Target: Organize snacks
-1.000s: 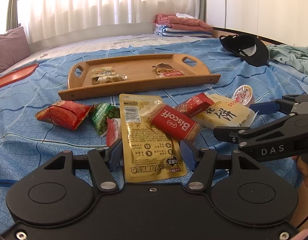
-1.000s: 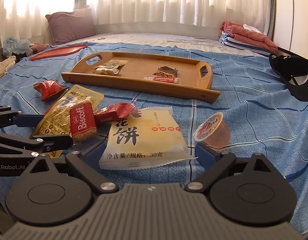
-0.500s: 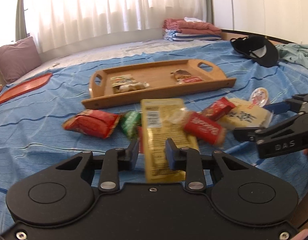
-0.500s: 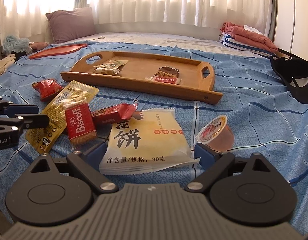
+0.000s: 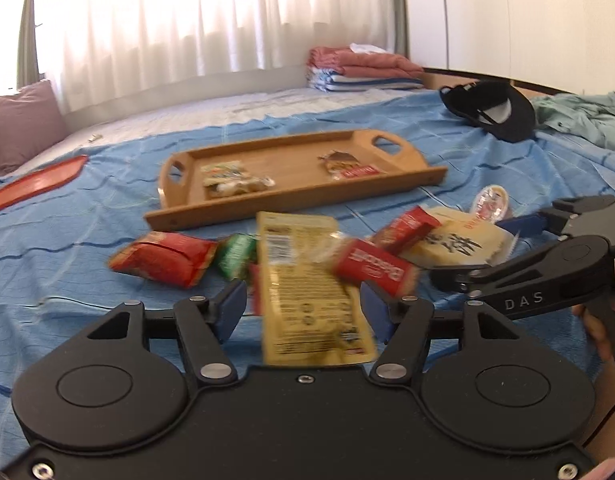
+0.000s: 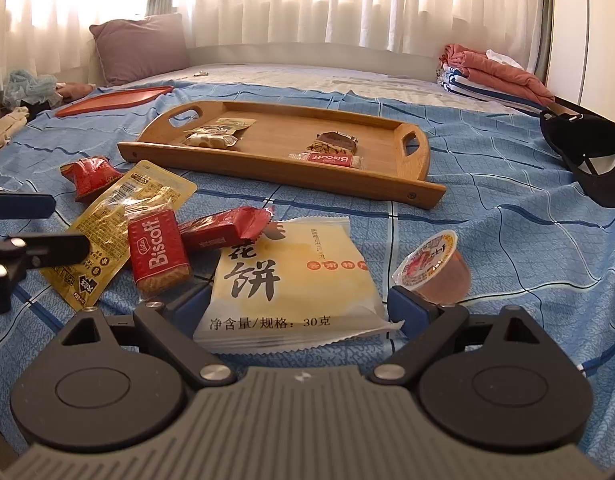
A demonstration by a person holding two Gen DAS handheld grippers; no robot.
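Observation:
Loose snacks lie on the blue bedspread in front of a wooden tray [image 5: 299, 196] [image 6: 267, 172] that holds a few packets. My left gripper [image 5: 303, 312] is open, its fingers either side of a yellow packet [image 5: 307, 292] [image 6: 119, 216]. A red Biscoff packet [image 5: 373, 270] [image 6: 157, 252] lies across that packet. My right gripper [image 6: 299, 304] is open around a pale yellow pastry packet [image 6: 291, 280] [image 5: 459, 240]. A jelly cup [image 6: 433, 266] [image 5: 491, 204] sits just right of it. A red bar [image 6: 223, 228], a red bag [image 5: 163, 262] [image 6: 91, 174] and a green packet [image 5: 237, 254] lie nearby.
A black cap [image 5: 495, 110] [image 6: 587, 156] lies to the right of the tray. A red tray [image 5: 31, 186] [image 6: 115, 100] and a mauve pillow [image 6: 143, 48] are at the far left. Folded towels [image 5: 363, 68] are stacked at the back. Teal clothing [image 5: 583, 116] lies at the right.
My left gripper narrowed around the yellow packet half a second ago and has opened wide again. The right gripper stayed open around the pastry packet.

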